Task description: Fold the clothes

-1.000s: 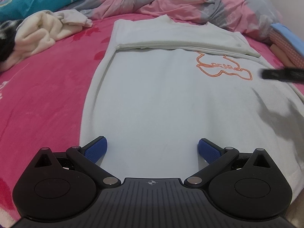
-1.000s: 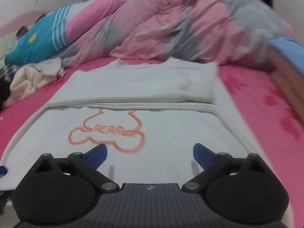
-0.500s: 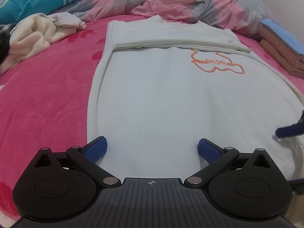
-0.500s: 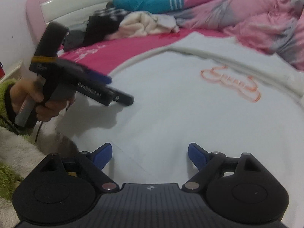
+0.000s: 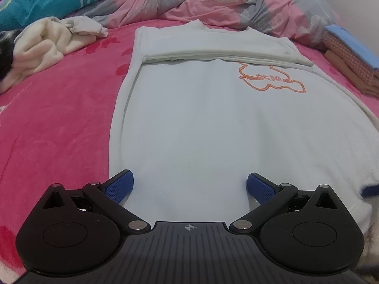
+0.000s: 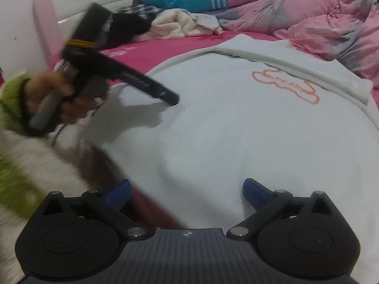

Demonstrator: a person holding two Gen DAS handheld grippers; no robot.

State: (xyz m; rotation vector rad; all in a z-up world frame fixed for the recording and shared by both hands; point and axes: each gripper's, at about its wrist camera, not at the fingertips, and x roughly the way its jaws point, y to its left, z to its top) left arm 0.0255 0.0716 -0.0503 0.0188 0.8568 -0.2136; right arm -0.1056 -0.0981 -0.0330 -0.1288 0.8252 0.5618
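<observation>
Right hand-held gripper [image 6: 187, 189] swung to white shirt's [image 5: 213, 123] near hem, jaws just widened, spread empty, left hand-held gripper [image 5: 189, 184] spread

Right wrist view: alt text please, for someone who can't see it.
A white T-shirt with an orange bear outline lies flat on a pink bed, its far end folded over. The right gripper hovers at its near edge, jaws open and empty. At left, a hand in a green sleeve holds the left gripper over the shirt.
</observation>
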